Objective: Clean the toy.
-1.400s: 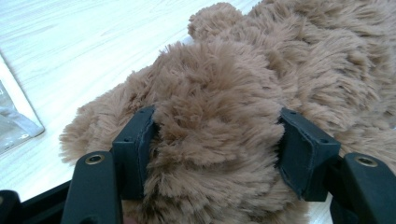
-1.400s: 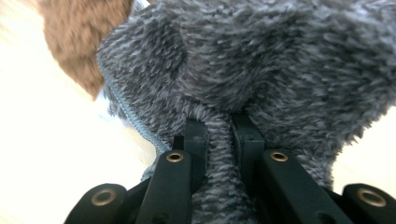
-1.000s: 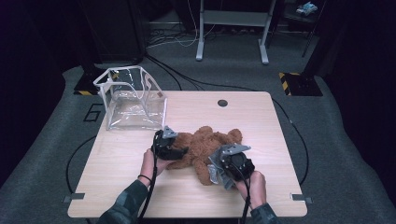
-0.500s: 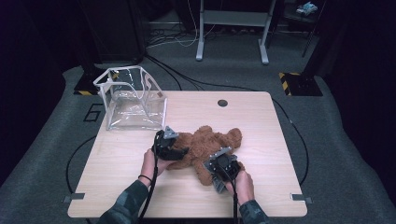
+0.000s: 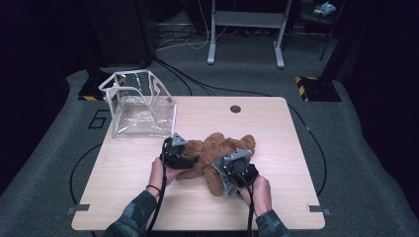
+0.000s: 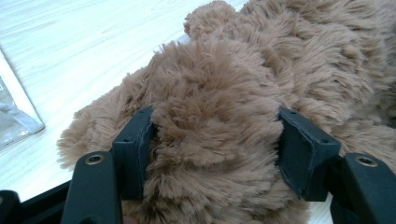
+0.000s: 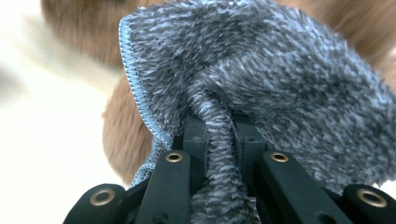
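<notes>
From the high view, the brown plush bear [image 5: 217, 150] lies on the wooden bench [image 5: 276, 128] a little toward the person's edge, its long axis running from about 8 o'clock to 2 o'clock. The left gripper [image 5: 190, 159] comes in at the bear's 9 o'clock end, and the right gripper [image 5: 230, 185] sits at its 5 o'clock side with a grey cloth [image 5: 225, 177] bunched between it and the plush. The right hand [image 5: 257, 190] is the one nearest the lower limb, so the cloth's next stroke looks to run from that limb up along the body toward 1 o'clock. A clear plastic box [image 5: 141, 103] stands open at the bench's 10 o'clock corner, well apart from the bear. Dark carpet and a metal stand leg [image 5: 212, 49] lie beyond.

In the left gripper view, the fingers [image 6: 133, 154] stand well apart but press into a fat fold of brown fur [image 6: 215, 140] from both sides, holding the bear steady; pale bench shows at 10 o'clock.

In the right gripper view, the fingers [image 7: 196, 135] are nearly together, pinching a twisted fold of the grey cloth [image 7: 280, 79], which fans out toward 12 o'clock over the brown plush [image 7: 121, 126] behind it.
</notes>
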### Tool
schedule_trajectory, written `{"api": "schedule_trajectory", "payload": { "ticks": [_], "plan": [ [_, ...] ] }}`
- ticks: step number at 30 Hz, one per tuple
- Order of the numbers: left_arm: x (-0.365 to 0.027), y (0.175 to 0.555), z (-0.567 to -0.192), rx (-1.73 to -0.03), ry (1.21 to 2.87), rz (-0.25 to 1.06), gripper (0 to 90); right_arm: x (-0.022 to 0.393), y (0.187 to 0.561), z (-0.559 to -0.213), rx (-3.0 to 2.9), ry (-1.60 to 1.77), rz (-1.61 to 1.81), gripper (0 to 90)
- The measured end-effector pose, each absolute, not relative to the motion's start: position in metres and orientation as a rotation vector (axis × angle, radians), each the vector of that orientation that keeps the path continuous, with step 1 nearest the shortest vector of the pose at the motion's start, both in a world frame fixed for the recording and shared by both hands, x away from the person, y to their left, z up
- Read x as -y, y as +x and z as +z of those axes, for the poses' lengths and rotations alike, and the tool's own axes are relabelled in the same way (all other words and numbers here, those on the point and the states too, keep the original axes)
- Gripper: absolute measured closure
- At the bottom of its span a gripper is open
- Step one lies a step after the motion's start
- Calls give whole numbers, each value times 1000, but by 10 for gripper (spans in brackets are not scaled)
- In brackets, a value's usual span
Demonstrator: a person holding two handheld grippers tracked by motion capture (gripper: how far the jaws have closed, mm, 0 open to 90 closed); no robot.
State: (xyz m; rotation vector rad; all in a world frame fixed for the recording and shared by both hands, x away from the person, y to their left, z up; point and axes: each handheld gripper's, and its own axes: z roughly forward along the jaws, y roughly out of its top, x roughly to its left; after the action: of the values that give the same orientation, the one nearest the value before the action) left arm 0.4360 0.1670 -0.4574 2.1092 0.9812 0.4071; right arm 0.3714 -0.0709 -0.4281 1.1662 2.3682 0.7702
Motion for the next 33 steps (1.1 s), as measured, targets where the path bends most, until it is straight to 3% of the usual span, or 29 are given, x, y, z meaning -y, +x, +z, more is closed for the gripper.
{"api": "schedule_trajectory", "payload": {
  "ticks": [3, 13, 24, 33],
  "plan": [
    [-167, 436, -457, -977, 2113, 407, 350, 67, 382, -428, -2362, 1166, 744, 792],
    [-164, 435, -457, -980, 2113, 416, 350, 68, 382, -496, -2458, 1261, 602, 797],
    [-166, 436, -457, -979, 2118, 419, 350, 65, 379, -438, -2404, 1195, 852, 792],
    [-164, 435, -457, -984, 2125, 429, 351, 46, 385, -461, -2507, 1207, 828, 792]
  ]
}}
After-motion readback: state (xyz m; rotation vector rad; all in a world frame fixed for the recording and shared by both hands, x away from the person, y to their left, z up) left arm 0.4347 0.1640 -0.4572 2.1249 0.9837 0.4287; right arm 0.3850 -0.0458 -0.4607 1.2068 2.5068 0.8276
